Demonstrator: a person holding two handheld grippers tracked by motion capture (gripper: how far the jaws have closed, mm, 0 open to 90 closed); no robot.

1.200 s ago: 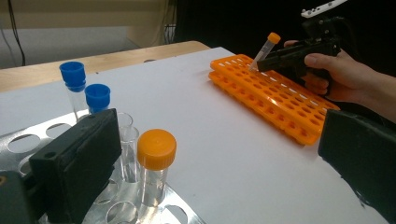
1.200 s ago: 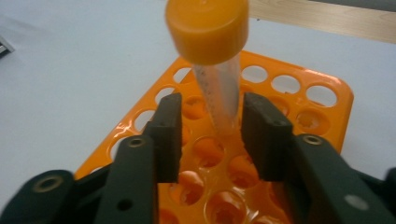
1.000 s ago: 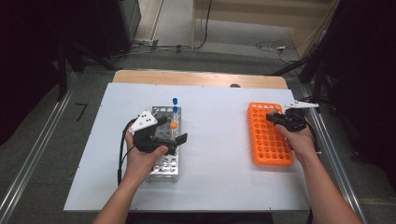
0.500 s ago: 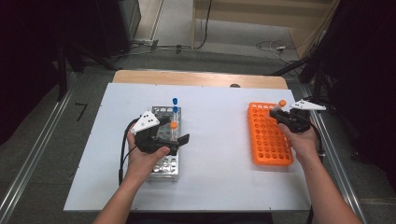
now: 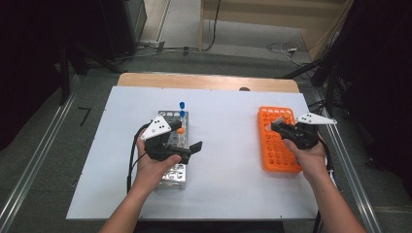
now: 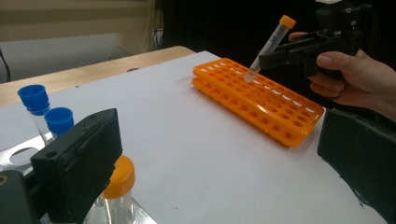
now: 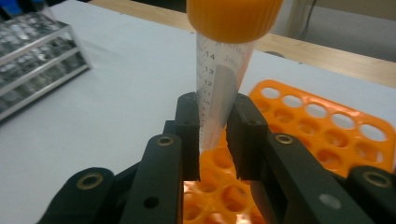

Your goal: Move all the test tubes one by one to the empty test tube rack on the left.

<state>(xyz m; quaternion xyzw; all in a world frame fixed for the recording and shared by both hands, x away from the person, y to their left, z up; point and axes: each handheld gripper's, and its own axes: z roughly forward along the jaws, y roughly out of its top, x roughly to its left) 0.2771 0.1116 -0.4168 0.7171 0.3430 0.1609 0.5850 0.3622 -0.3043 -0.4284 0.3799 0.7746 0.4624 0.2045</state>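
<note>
Right hand-held gripper (image 7: 212, 140): jaws clamped on a clear plastic conical tube with an orange screw cap (image 7: 219, 88), gripped on its lower tapered part so the cap end stays free.
Tube position: in the left gripper view the tube (image 6: 268, 49) hangs tilted, tip down, just above the far end of the flat orange plastic rack (image 6: 261, 100); tip not yet in a hole.
Likely intent: the tilt probably has to be squared to a hole before lowering.
Left hand-held gripper (image 5: 187, 150): jaws stand apart, nothing between them; it rests over the metal wire rack (image 5: 175, 172), probably steadying it.
Metal rack contents: two blue-capped tubes (image 6: 46, 114) and one orange-capped tube (image 6: 116, 184), upright, awaiting transfer by the look of it.
Tabletop (image 5: 228, 184): white sheet, racks well apart.
</note>
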